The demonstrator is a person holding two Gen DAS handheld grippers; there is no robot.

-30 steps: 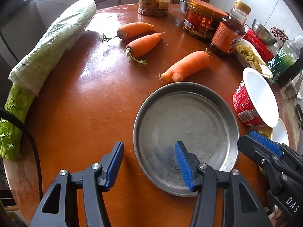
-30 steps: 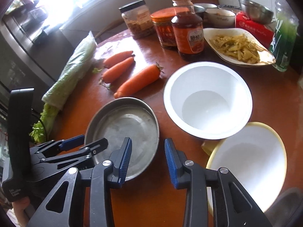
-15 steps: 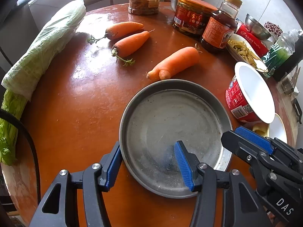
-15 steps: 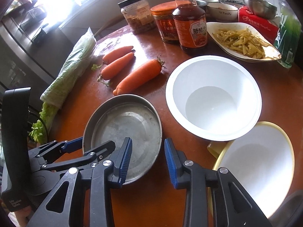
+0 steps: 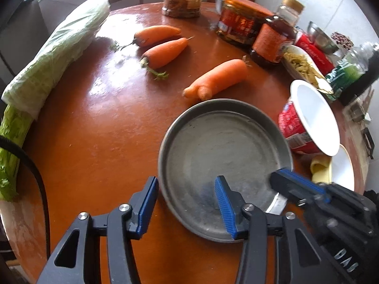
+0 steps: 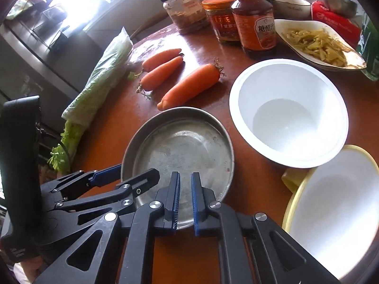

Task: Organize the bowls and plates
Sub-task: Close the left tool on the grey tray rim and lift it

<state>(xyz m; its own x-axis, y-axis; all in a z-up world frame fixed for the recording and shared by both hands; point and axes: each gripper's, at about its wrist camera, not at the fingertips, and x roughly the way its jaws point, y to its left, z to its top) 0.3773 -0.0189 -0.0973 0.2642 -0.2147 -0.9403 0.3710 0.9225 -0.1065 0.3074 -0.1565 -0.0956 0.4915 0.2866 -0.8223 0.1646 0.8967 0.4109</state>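
Metal plate (image 6: pixel 182 151) sits on the surface (image 5: pixel 99 123), thin, stiff, slick, so I'd grab its rim. Right tongs (image 6: pixel 184 200) are pinched narrow over the near rim, left tongs (image 5: pixel 187 206) wide astride it.

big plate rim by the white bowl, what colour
Pale yellow rim on the plate; right wrist view shows it best.

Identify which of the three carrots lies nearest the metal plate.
The lone carrot, its blunt tip at the metal plate rim; the other two lie paired farther back.
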